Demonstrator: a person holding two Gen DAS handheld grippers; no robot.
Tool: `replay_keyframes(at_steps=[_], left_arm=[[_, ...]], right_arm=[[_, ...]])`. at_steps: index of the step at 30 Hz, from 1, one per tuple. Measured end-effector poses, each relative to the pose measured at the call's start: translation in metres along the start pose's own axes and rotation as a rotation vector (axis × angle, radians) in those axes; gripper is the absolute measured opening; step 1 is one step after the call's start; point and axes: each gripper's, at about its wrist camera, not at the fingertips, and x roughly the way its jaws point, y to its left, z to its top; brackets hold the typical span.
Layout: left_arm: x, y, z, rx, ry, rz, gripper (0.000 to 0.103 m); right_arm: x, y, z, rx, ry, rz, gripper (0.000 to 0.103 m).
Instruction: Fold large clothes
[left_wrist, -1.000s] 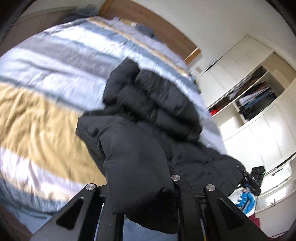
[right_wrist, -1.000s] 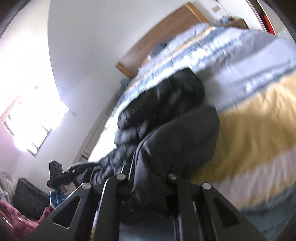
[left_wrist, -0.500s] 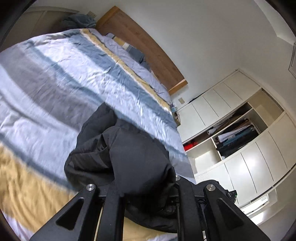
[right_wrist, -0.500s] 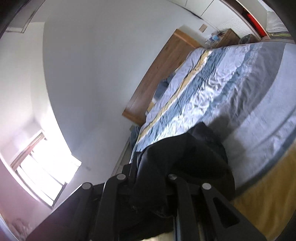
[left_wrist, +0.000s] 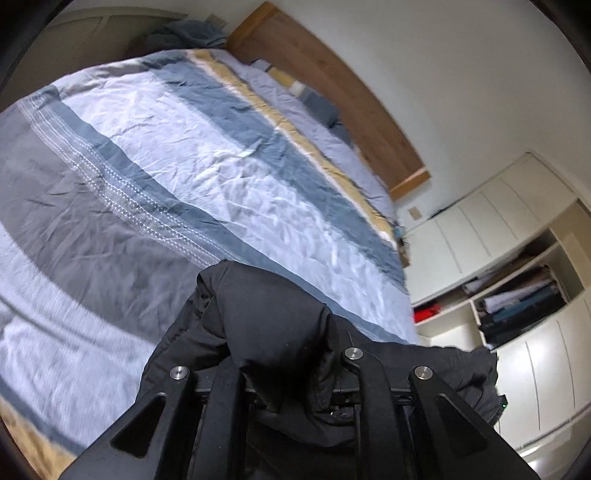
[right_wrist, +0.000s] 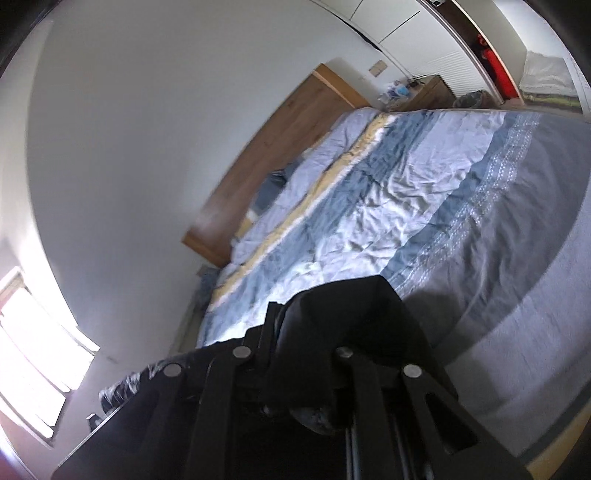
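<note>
A black puffy jacket (left_wrist: 269, 325) is bunched between the fingers of my left gripper (left_wrist: 291, 373), which is shut on it and holds it above the striped bed cover (left_wrist: 177, 155). In the right wrist view the same black jacket (right_wrist: 354, 314) is pinched in my right gripper (right_wrist: 295, 373), which is shut on it too. The jacket drapes over both grippers and hides their fingertips. More of the jacket hangs off to the side in each view.
The bed has a blue, grey, white and yellow striped cover and a wooden headboard (left_wrist: 332, 81). White cupboards with open shelves (left_wrist: 517, 295) stand to the right. A bright window (right_wrist: 33, 369) is at the left. A wooden dresser (right_wrist: 424, 92) stands beyond the bed.
Both grippers have lifted the jacket up off the bed and tilted toward the headboard. The jacket, spread on the cover a second ago, now hangs bunched from the fingers.
</note>
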Motion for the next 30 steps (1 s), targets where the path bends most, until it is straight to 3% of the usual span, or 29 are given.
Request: replay_keyframes(at_steps=[6,15,22,30], left_arm=[[0.079,0.035,0.023,-0.079,0.045,0.074,0.019],[0.176,0.080,0.033,-0.100,0.090,0.136,0.023],[0.213,0.087,0.037,-0.083,0.117,0.167,0.023],[0.229,0.092,0.039,-0.083,0.138,0.207,0.023]], right_arm=[[0.086,-0.017,0.006,-0.015,0.056,-0.138,0.014],[0.181,-0.067,-0.005,0.018,0.148,-0.237,0.015],[0.219,-0.079,-0.011,0.016,0.189,-0.287,0.015],[0.237,-0.086,-0.013,0.021,0.219,-0.322,0.015]])
